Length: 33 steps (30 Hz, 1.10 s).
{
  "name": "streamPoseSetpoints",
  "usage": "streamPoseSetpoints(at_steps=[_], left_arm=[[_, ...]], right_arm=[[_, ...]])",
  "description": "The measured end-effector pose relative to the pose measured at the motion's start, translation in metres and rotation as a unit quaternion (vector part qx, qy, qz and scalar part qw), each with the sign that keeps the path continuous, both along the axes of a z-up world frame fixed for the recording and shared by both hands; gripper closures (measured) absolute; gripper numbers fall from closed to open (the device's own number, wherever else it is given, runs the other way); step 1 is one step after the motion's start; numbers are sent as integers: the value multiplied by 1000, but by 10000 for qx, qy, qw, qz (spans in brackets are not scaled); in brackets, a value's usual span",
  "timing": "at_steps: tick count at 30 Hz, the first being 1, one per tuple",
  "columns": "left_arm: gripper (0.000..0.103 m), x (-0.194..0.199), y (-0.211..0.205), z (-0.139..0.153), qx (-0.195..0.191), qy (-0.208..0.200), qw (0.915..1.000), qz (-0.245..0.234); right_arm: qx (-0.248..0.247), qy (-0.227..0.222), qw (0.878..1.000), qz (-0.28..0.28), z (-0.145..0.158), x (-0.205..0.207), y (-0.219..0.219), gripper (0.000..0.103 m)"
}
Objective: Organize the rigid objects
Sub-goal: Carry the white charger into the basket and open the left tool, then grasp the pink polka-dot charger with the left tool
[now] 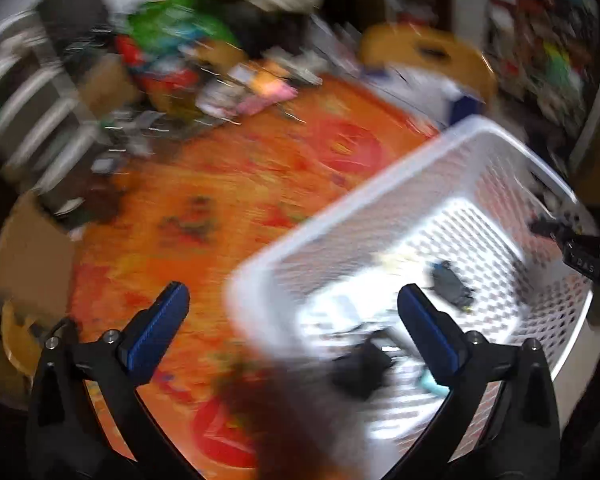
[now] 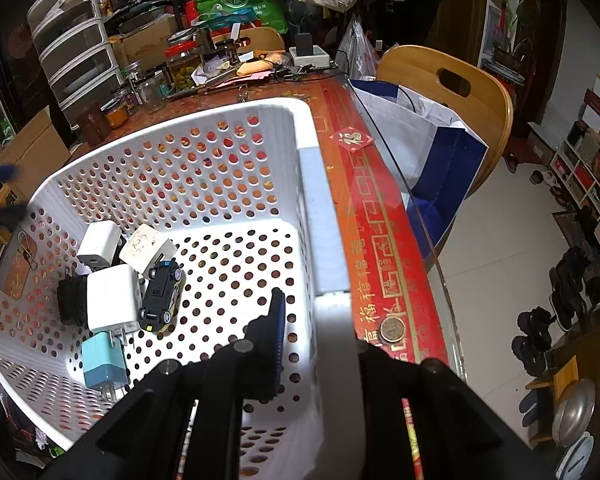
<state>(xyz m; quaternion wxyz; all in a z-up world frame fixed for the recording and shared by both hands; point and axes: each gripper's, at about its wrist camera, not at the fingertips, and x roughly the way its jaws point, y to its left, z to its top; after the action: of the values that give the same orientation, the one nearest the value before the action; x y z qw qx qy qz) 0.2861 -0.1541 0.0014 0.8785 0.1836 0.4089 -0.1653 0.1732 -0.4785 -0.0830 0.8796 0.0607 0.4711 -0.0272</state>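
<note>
Fingers of my right gripper [image 2: 320, 340] sit either side of the basket [image 2: 228, 112] wall at lower centre of the right view: one blue pad [image 2: 278, 320] inside, the other hidden behind the white rim, so I read it as clamped on the wall, though the outer contact is out of sight. My left gripper [image 1: 292, 332] hangs spread wide and holding nothing at the bottom of its blurred view, above the basket's near corner.

Inside, at lower left of the right view, lie a toy car [image 2: 161, 298], white chargers [image 2: 111, 300], a teal charger [image 2: 102, 362] and a black part [image 2: 70, 300], bunched and touching. The basket rests on the red table [image 2: 364, 216], close to the glass edge; a coin [image 2: 394, 329] lies just beside it.

I judge the basket light but flexy; perforated plastic will twist if held by one wall, so gripping the thick rim suits best. The chargers are hard, smooth and blocky, best pinched across flat faces; prongs could snag the holes. The car may roll.
</note>
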Motion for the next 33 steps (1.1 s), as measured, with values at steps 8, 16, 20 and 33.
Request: streamPoseSetpoints(at_steps=[8,16,20,33], left_arm=[[0,73,192,-71,-660,628,9754,2007],[2,117,240,-155,-1151,1190,9537,2510],[2,111,212,-166,-856,1124,9631,2290],[1,114,196,-179,-763,1123,9622,2360]], right_arm=[[-11,-49,10000,-5,-1,-1,0,89],[-397,157,9991,-77,0,2,7,89],[-510,191,9984,-148,0,2,10,89],[-420,131,9988,-203,1,-2,6,89]])
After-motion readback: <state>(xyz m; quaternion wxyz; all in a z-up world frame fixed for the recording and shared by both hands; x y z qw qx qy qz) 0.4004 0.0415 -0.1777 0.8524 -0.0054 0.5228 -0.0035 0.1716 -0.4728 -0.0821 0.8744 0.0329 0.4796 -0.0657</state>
